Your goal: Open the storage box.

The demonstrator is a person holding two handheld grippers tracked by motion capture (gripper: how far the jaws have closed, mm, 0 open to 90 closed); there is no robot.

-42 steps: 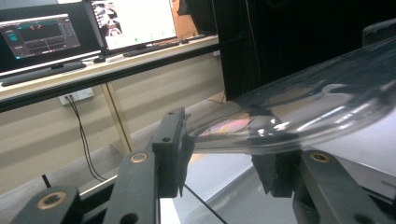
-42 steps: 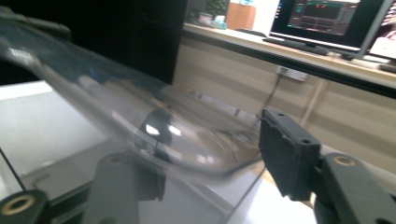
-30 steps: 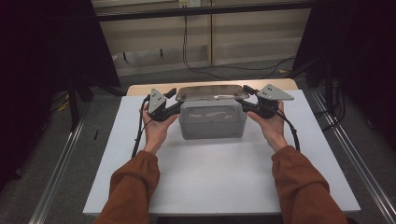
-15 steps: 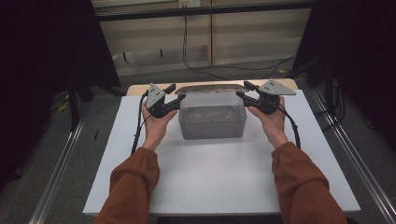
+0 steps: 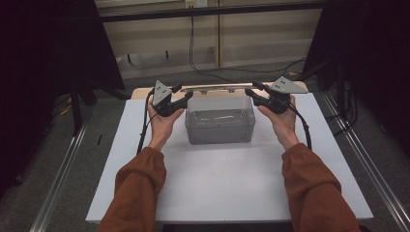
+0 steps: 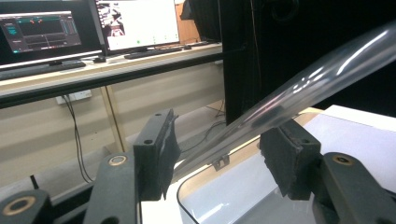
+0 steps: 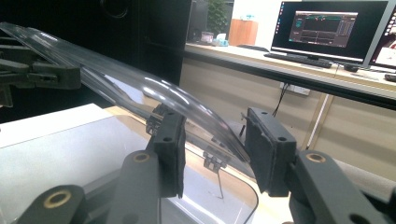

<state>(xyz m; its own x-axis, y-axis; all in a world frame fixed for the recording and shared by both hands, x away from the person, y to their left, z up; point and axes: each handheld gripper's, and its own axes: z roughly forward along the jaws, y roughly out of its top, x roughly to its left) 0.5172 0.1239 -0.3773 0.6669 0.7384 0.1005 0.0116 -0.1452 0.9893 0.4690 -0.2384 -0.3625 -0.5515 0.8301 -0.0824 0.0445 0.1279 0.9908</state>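
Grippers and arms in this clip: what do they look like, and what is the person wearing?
Both arms wear rust-orange long sleeves. The left gripper and right gripper are black, each topped by a grey three-cornered plate and trailing a black cable. Their jaws are black blocks with brass-coloured pivots.

I see the box (image 5: pixel 220 126) standing on the board (image 5: pixel 227 193), toward its far edge. The lid (image 5: pixel 217 89) is raised above the box's far rim, between my left gripper (image 5: pixel 183 99) and right gripper (image 5: pixel 252 94).
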